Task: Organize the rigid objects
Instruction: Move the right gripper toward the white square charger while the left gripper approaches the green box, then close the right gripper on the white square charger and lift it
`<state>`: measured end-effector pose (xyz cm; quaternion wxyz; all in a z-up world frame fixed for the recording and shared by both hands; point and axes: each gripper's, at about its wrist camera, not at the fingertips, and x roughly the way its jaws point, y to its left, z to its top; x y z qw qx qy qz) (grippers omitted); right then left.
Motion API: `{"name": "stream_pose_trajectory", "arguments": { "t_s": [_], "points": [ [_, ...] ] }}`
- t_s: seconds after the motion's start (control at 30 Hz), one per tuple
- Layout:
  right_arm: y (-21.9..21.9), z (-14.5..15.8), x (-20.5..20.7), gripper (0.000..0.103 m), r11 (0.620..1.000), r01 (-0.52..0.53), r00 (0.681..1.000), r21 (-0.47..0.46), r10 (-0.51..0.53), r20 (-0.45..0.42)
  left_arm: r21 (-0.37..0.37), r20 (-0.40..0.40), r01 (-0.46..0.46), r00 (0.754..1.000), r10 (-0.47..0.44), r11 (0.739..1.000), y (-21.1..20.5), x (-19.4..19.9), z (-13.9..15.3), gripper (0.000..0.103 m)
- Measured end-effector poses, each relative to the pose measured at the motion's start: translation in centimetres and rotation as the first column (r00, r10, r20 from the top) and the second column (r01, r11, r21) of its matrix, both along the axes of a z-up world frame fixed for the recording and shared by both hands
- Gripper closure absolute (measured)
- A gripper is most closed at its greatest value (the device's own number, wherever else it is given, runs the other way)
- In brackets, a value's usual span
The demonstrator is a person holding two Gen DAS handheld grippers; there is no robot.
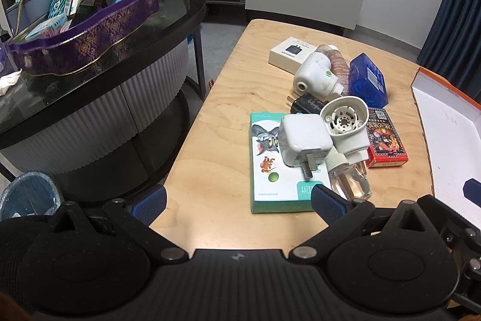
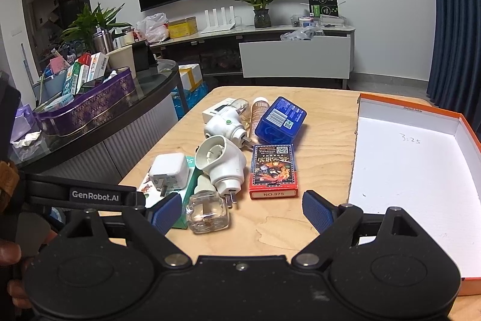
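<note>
Blue-padded jaws of the left gripper (image 1: 239, 205) and right gripper (image 2: 242, 211) are spread wide, nothing held. Nothing is sorted yet: glass bottle (image 2: 207, 211), chargers, card box (image 2: 273, 170) and blue case (image 2: 279, 119) lie heaped on the tabletop (image 2: 270, 230). Beside them the tray (image 2: 421, 170) is seen empty. Beyond, a purple tin (image 1: 87, 35) is crammed.

white plug-in vaporizers (image 2: 224, 167): 2 | white charger cube (image 2: 170, 170): 1 | black charger (image 1: 309, 104): 1 | glass refill bottles (image 2: 207, 211): 2–3, far ones part hidden | card decks (image 2: 274, 170): 1 | blue case (image 2: 279, 119): 1 | flat boxes (image 1: 278, 164): 2 | orange tray (image 2: 415, 170): 1
</note>
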<state>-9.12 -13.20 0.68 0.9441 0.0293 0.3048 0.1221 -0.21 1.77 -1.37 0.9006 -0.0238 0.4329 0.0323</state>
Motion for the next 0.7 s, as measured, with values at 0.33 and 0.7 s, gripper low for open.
{"name": "stream_pose_trajectory", "arguments": {
  "t_s": [0.33, 0.7],
  "points": [
    [0.2, -0.1, 0.0, 0.001, 1.0, -0.002, 1.0, 0.009, 0.002, 0.022, 0.001, -0.003, 0.003, 1.0, -0.003, 1.0, 0.0, 0.0, -0.1, 0.0],
    [2.2, -0.1, 1.6, 0.001, 0.998, -0.067, 0.997, 0.012, 0.067, 0.032, 0.005, 0.005, -0.06, 0.998, 0.06, 0.998, 2.0, -0.2, 0.4, 0.0]
  ]
}}
